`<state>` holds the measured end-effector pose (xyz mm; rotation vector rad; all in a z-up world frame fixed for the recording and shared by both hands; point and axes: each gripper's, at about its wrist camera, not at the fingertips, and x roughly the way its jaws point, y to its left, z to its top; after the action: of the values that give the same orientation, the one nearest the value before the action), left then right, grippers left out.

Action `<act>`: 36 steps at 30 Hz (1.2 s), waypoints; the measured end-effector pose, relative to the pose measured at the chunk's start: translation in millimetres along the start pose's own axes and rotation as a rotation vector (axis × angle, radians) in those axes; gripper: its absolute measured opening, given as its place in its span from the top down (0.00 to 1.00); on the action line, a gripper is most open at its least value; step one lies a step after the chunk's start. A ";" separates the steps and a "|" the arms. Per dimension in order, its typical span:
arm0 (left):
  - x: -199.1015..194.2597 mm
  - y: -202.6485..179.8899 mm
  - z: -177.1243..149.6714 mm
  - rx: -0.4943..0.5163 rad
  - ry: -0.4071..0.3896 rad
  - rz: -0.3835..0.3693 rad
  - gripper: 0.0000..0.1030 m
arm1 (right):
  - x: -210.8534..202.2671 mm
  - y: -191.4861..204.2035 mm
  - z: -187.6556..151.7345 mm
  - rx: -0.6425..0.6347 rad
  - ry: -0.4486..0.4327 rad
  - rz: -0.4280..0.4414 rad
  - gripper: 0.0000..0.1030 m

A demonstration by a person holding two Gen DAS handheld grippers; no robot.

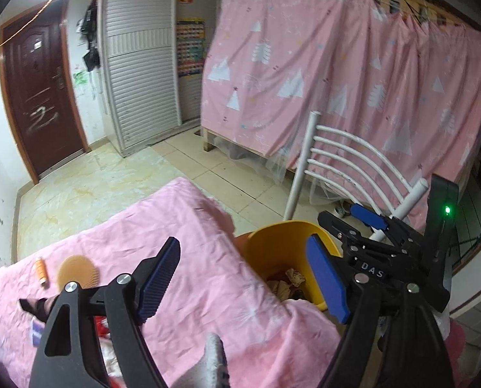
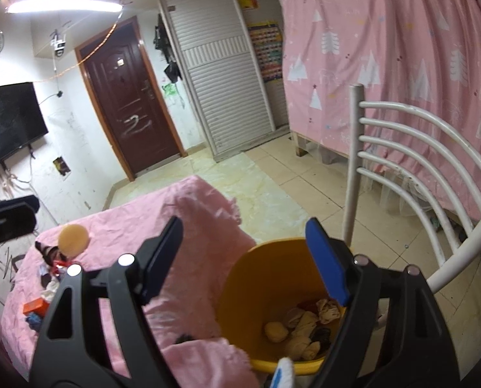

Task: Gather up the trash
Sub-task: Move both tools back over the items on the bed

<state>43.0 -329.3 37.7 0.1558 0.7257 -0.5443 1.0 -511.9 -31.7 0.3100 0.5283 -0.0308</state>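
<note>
Over the bin: both grippers are held above the round yellow plastic bin [image 2: 240,294] beside the pink-sheeted table [image 1: 208,278].
Left gripper [image 1: 245,279]: blue pads are spread apart, nothing is gripped.
Right gripper [image 2: 245,260]: jaws are parted too, nothing is clamped.
Trash: crumpled tan paper wads [image 2: 302,326] are seen lying inside the bin.
Table: a round tan disc [image 2: 73,240] and small orange box [image 2: 34,306] are left there.
Behind: a white metal chair [image 2: 411,148] is seen.

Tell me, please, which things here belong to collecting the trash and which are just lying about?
Job:
- yellow bin
- crumpled wrappers in it
- scraps on the pink sheet

Lying about:
- white chair
- pink curtain
- door
- television
</note>
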 end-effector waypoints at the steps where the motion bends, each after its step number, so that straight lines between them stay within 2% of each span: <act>1: -3.1 3.0 -0.3 -0.007 -0.003 0.002 0.31 | -0.1 7.0 -0.8 -0.009 0.004 0.007 0.27; 9: -39.8 37.4 -12.1 -0.053 -0.055 0.012 0.29 | -2.4 53.3 -3.7 -0.091 0.026 0.040 0.27; 15: -67.8 67.4 -26.0 -0.072 -0.084 0.023 0.26 | -1.1 91.6 -11.4 -0.161 0.048 0.068 0.23; 18: -77.9 83.2 -34.7 -0.084 -0.080 0.025 0.19 | 2.9 106.9 -13.3 -0.183 0.060 0.081 0.23; 26: -97.8 119.6 -64.0 -0.106 -0.070 0.047 0.18 | 15.0 159.2 -23.1 -0.258 0.105 0.134 0.22; 29: -102.0 136.6 -77.7 -0.123 -0.049 0.041 0.18 | 20.2 176.9 -28.9 -0.287 0.124 0.148 0.19; 36: -98.7 166.6 -105.8 -0.166 -0.003 0.036 0.18 | 30.2 206.5 -39.3 -0.332 0.158 0.167 0.18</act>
<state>7.1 -112.6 16.6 0.0138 0.7608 -0.4478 30.1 -301.8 -20.5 0.0306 0.6522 0.2433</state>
